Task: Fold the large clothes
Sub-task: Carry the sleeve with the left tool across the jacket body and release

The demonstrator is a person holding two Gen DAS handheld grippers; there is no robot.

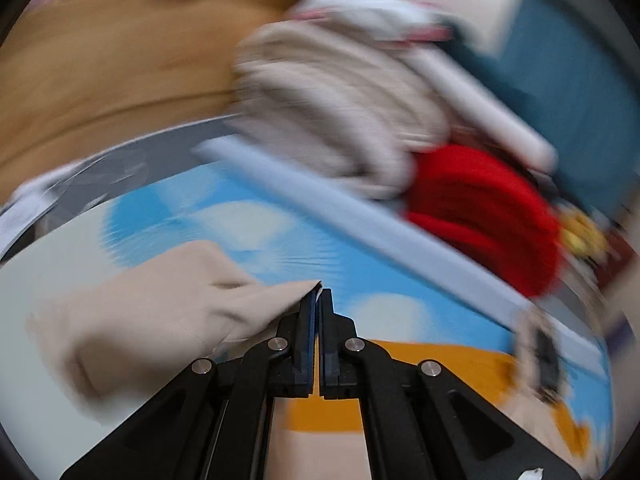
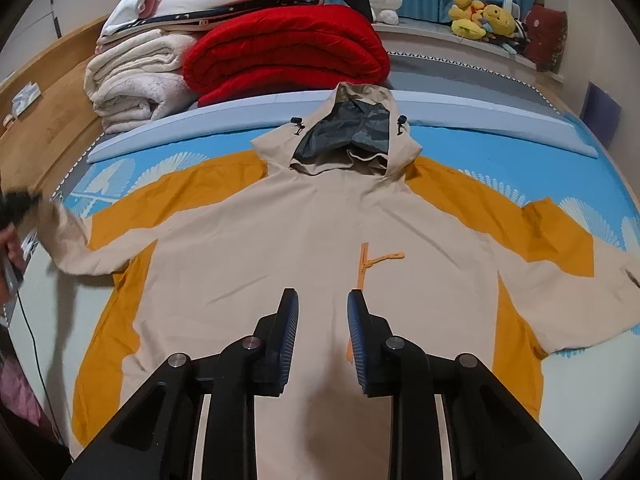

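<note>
While the beige-and-orange hooded jacket lies spread flat, front up, on the bed, left hand-held gripper angled down, clamped tight on the beige sleeve cuff, right hand-held gripper tilted steeply over the jacket's chest, jaws partly parted, holding nothing.

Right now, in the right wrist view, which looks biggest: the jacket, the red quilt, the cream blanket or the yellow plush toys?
1. jacket, though it lies nearest the camera
2. red quilt
3. cream blanket
4. yellow plush toys, farthest away, so their real size is unsure
</note>
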